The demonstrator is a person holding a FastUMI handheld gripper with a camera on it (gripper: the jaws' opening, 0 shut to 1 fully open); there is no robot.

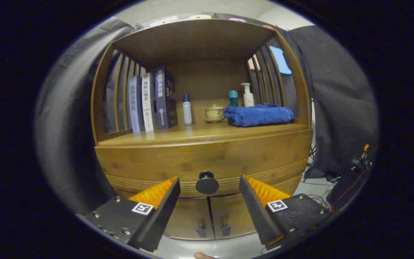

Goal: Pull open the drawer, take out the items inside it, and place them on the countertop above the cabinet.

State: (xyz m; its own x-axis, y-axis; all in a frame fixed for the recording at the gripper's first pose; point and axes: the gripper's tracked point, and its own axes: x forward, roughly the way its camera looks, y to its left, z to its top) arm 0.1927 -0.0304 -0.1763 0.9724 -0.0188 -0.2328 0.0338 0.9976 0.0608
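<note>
Drawer closed, claw spread wide in front of its knob; no task step completed yet.

The claw (210, 185) stands released, grasping nothing, its two fingers set well apart with the black round knob (207, 182) between them and just ahead of the tips, no contact made. The bamboo cabinet's drawer (207, 162) sits flush and fully shut, so its contents are hidden and cannot be identified. The desk (196, 135) above the drawer already carries three upright books (152, 100), a white bottle (187, 109), a small lidded pot (214, 113), a teal bottle (233, 98), a pump bottle (247, 95) and a folded blue towel (258, 115); bare wood remains along its front. Judged outstanding: gripping the knob, pulling the drawer, removing the items, placing them.
</note>
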